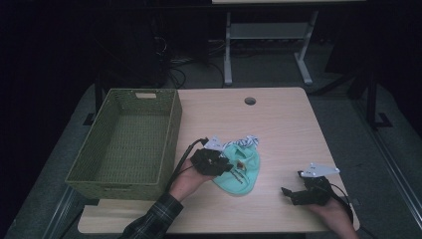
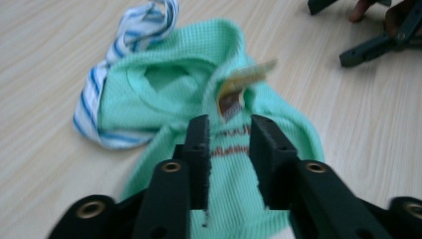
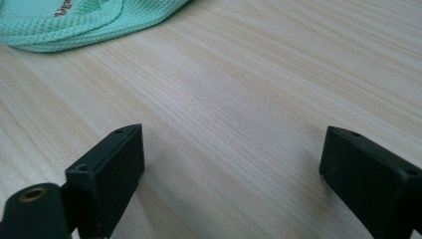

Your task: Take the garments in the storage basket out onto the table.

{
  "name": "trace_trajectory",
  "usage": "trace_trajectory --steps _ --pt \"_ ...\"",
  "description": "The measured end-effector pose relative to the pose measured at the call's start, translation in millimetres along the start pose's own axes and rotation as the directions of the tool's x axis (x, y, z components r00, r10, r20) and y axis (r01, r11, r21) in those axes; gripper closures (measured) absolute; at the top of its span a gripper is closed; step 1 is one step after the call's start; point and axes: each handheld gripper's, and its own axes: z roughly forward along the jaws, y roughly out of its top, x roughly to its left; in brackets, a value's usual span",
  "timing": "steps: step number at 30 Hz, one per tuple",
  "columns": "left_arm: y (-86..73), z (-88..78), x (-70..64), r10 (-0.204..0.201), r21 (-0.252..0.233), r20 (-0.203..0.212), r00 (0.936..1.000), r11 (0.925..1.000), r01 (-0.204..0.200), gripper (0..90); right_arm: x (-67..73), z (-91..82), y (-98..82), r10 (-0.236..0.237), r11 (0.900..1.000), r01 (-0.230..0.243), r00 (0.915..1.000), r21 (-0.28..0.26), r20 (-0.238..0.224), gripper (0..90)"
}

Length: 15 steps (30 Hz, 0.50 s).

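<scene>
While garment (image 1: pixel 242 169) lies mid-table | basket (image 1: pixel 130 139) left edge | right gripper (image 1: pixel 292 193) apart

The desk (image 3: pixel 249 74) is pale, matt wood grain. The mint garment (image 2: pixel 169 99) is waffle-knit cloth with striped trim. The basket (image 1: pixel 171 129) is green weave. The fingers (image 3: pixel 112 172) are matt black plastic.

Wooden table (image 1: pixel 278 129) carries basket (image 1: pixel 124 144) and green garment (image 1: pixel 244 169).
</scene>
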Motion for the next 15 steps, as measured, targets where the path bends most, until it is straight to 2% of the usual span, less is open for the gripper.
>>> trace_trajectory --steps 3,9,10,15 --pt "-9.3 -0.1 -3.4 -0.003 0.013 -0.018 0.9998 0.9999 0.003 77.5 0.0 0.0 0.0 0.0 1.0 0.0 1.0 0.0 0.0 10.0" --pt "-23.7 7.4 -4.6 -0.007 0.086 -0.048 0.9988 0.9962 0.012 89.2 -0.2 0.0 0.0 -0.002 1.0 0.002 1.0 -0.001 -0.001 10.0" --pt "-25.6 9.3 -3.6 -0.007 0.105 -0.052 0.9986 0.9944 0.012 89.3 -0.2 0.0 0.0 -0.002 1.0 0.002 1.0 0.0 -0.001 10.0" --pt "-32.5 18.9 -0.5 -0.005 0.14 -0.068 0.9977 0.99 0.015 89.4 0.1 -0.1 -0.1 0.002 1.0 -0.002 1.0 0.001 0.002 9.9"
